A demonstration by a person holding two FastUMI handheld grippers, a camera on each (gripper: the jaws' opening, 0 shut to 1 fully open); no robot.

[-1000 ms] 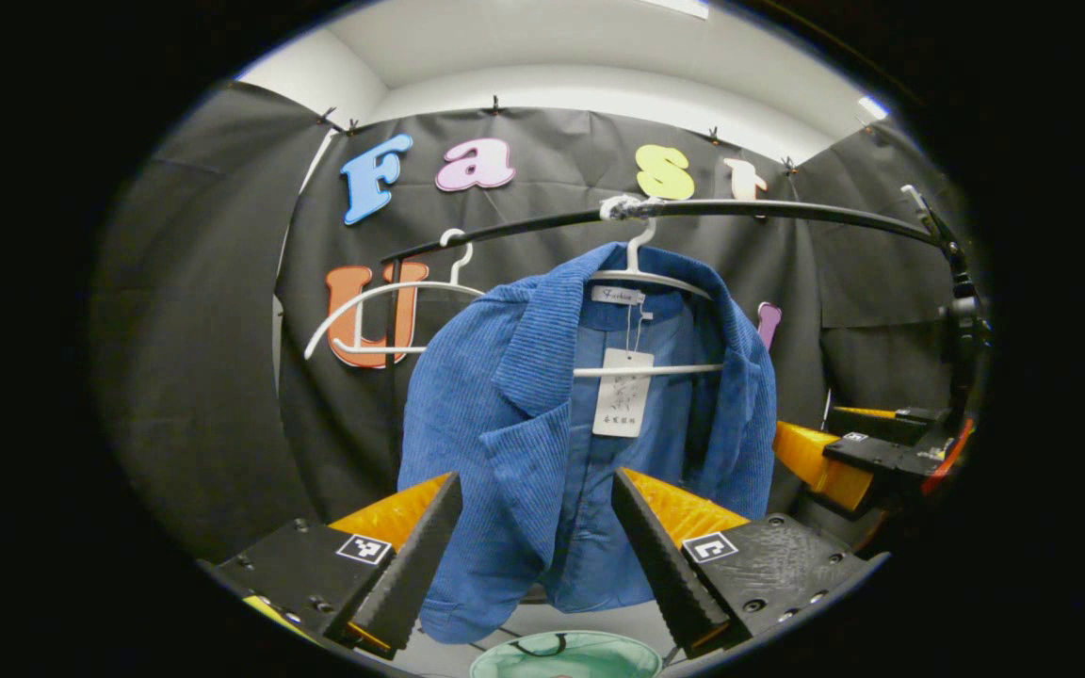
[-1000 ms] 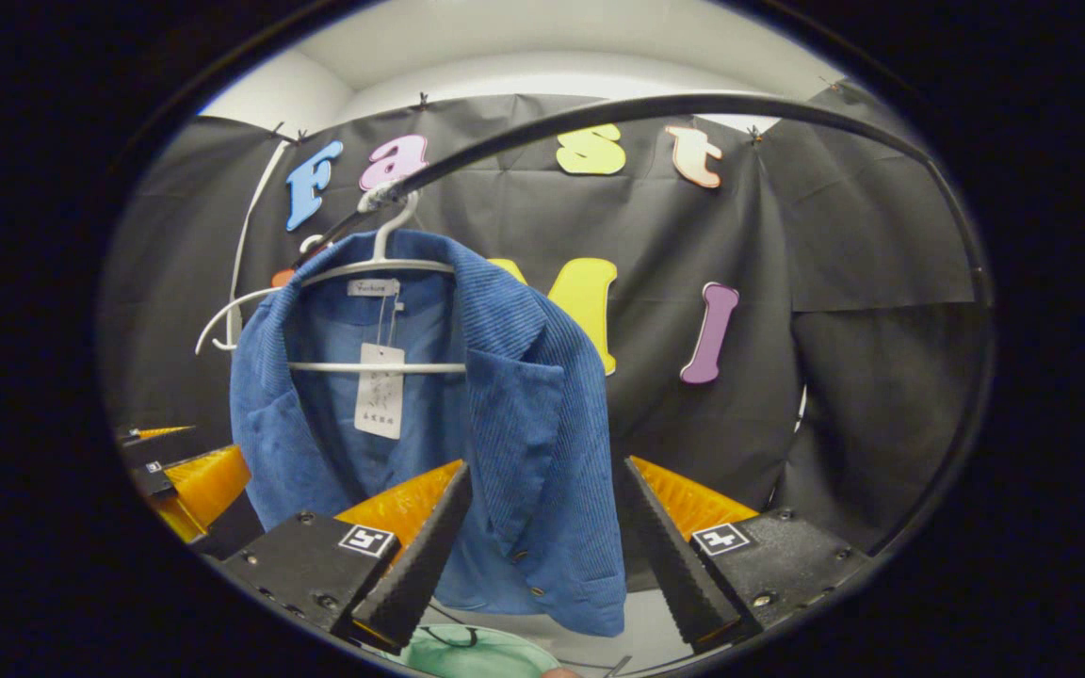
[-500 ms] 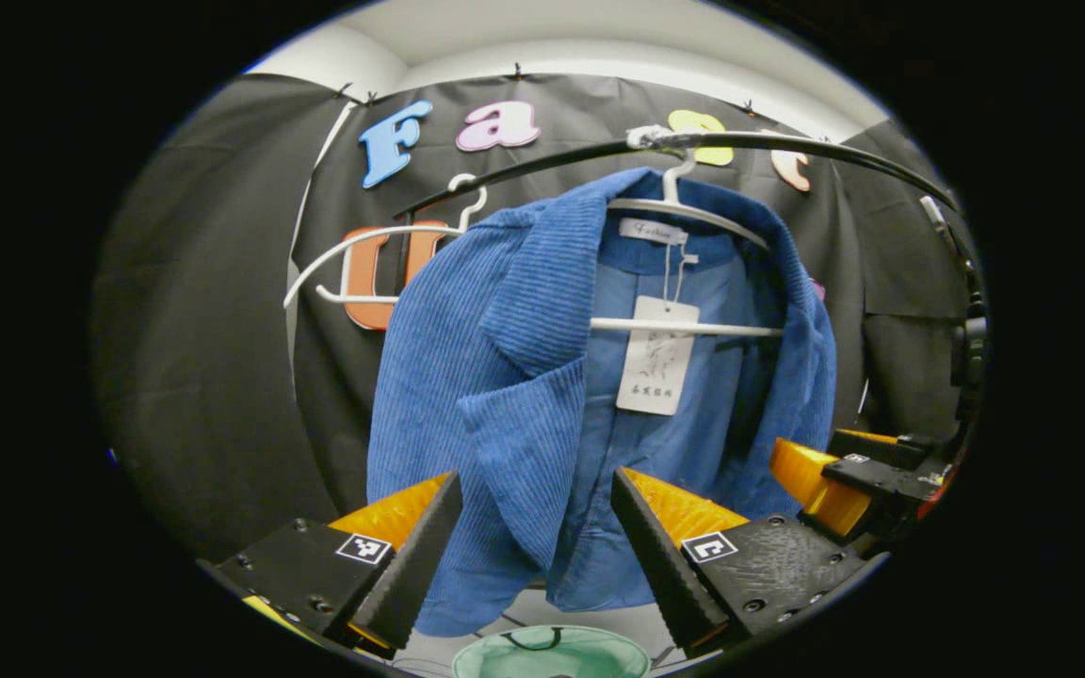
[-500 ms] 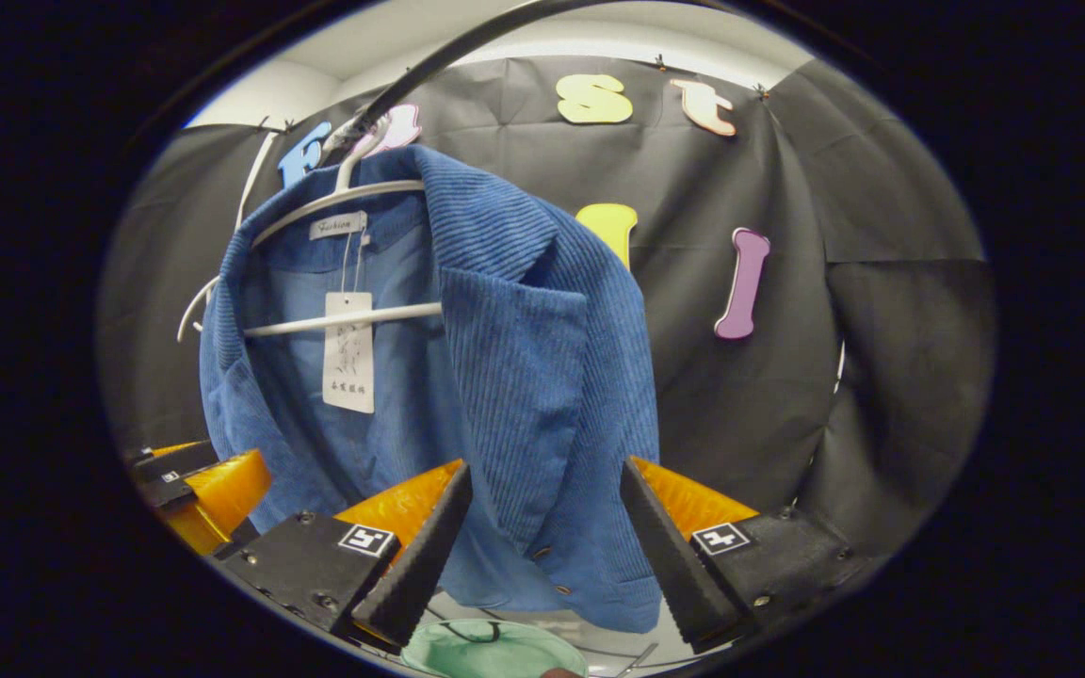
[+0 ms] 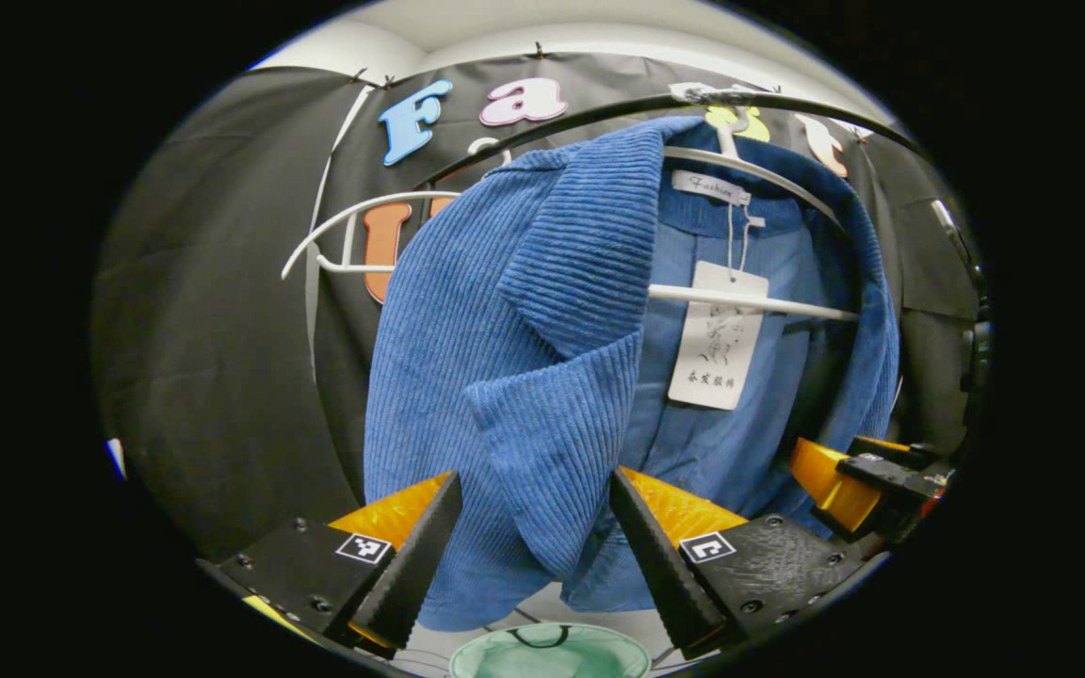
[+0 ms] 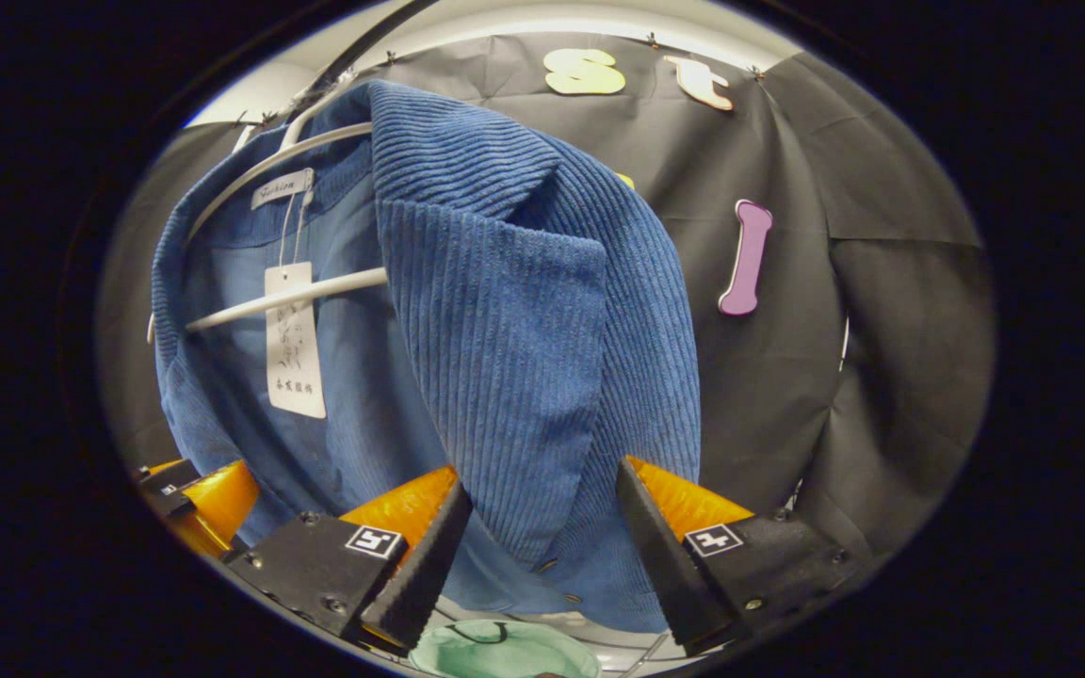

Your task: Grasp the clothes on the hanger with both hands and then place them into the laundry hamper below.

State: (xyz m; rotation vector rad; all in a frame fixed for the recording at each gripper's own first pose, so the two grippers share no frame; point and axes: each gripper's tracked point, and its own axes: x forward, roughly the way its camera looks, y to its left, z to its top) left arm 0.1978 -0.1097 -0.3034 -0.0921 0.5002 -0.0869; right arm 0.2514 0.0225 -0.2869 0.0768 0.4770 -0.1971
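corduroy jacket (image 5: 514,377) in blue hangs on a white hanger (image 5: 759,174) from the black rail (image 5: 599,108), front open, with a paper tag (image 5: 720,336) on a string from the collar; the cloth looks soft and thick, ribbed, so i judge it will not slip easily between the toothed fingers, but it will fold and sag when it is lifted, and it is probably heavier than a shirt; the left gripper (image 5: 535,551) has its jaws wide apart, and the lapel edge on its side hangs down into the gap between them, with no finger pressing on it; the right gripper (image 6: 542,556) is also wide open, and the other lapel hangs between its fingers in the same way, not yet pinched; the right gripper's orange finger also shows at the lower right of the left gripper view, near the far side of the jacket; in my judgement the good place to take hold is each front panel at the lapel, where the cloth is doubled and strong; the shoulders then must come off the hanger ends, which could catch; a second white hanger (image 5: 354,235) hangs bare on the rail beside the jacket; below, a pale green laundry hamper (image 5: 550,653) shows its rim under the hem; i cannot tell what is inside it, except a dark thin loop near the rim
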